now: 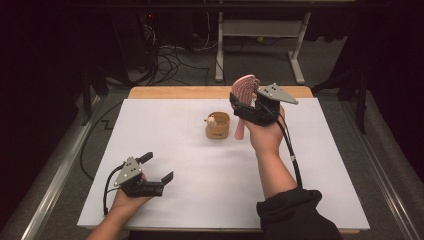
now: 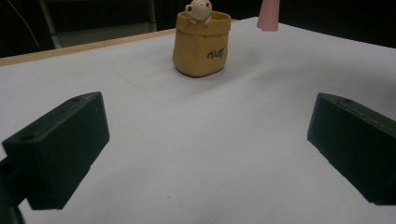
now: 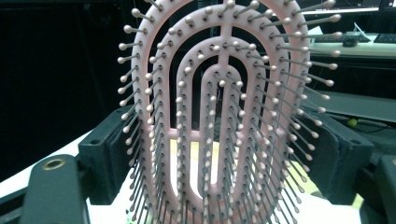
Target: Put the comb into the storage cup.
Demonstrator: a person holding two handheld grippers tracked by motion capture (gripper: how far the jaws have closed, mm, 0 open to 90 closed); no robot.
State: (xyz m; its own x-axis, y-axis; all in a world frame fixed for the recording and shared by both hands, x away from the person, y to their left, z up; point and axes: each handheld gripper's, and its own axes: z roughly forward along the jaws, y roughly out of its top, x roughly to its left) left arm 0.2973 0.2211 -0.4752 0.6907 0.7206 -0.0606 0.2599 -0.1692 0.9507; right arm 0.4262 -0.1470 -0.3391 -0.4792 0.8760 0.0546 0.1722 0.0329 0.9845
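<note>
Brush (image 1: 245, 88) clamped in my right gripper (image 1: 248, 102), handle hanging just right of the cup (image 1: 218, 125).
If I tip it, the handle may knock the cup over; my left gripper (image 1: 156, 169), jaws apart, is too near me to help.

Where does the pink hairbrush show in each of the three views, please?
High view: the hairbrush stands upright right of centre, clamped in the right gripper, its handle pointing down beside the yellow pot.
Left gripper view: its handle tip at the top edge, right of the pot.
Right gripper view: its bristled head fills the centre.
Shared landmark: the white table.
</note>
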